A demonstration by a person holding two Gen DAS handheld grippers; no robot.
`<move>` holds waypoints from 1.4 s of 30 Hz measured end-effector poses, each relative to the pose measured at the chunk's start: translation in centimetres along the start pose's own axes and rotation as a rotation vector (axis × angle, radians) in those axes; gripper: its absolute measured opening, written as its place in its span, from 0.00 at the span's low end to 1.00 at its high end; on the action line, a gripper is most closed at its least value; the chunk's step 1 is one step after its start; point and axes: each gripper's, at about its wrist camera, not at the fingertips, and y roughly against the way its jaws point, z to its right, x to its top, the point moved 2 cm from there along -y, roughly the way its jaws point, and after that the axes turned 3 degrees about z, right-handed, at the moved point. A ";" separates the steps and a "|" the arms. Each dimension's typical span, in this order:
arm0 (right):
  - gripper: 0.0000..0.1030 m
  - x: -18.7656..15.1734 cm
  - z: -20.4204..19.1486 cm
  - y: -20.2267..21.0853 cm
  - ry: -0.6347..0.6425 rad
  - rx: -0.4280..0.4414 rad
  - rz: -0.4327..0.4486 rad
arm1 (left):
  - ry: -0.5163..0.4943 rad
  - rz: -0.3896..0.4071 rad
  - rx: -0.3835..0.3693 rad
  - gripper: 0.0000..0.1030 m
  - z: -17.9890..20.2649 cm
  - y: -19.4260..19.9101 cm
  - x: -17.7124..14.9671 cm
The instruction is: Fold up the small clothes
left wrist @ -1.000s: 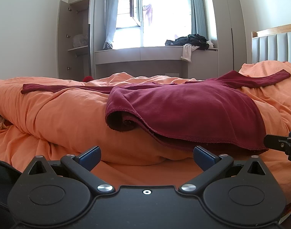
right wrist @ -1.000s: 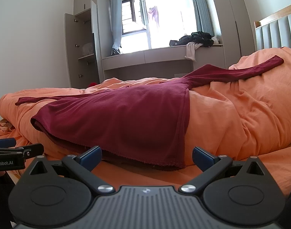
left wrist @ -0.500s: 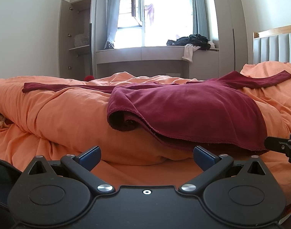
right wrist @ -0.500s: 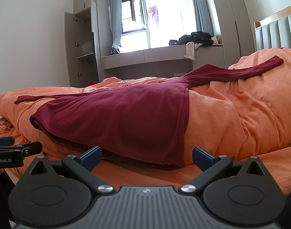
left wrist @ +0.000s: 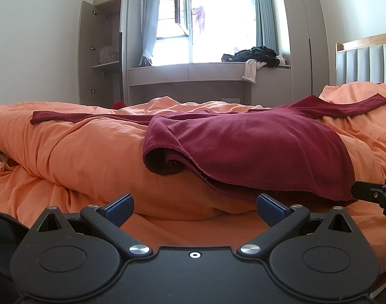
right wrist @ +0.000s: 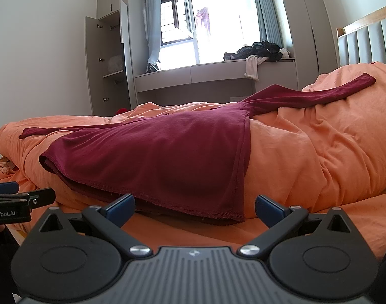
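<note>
Both claws [left wrist: 195,205] [right wrist: 195,205] seemingly just short of shirt [left wrist: 243,147]

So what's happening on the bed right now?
A dark red long-sleeved top lies spread over the rumpled orange duvet, sleeves stretched to both sides. The left hand-held gripper and right hand-held gripper are both open, low at its near hem, holding nothing. No fold is made yet.

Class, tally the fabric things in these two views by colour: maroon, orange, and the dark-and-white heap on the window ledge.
Maroon long-sleeved top: 1
Orange duvet: 1
Dark-and-white clothes pile: 1
Total: 3
</note>
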 end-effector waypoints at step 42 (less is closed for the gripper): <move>1.00 -0.1 0.2 -0.3 -0.017 -0.011 -0.021 | -0.008 -0.018 -0.002 1.00 0.3 -0.2 0.0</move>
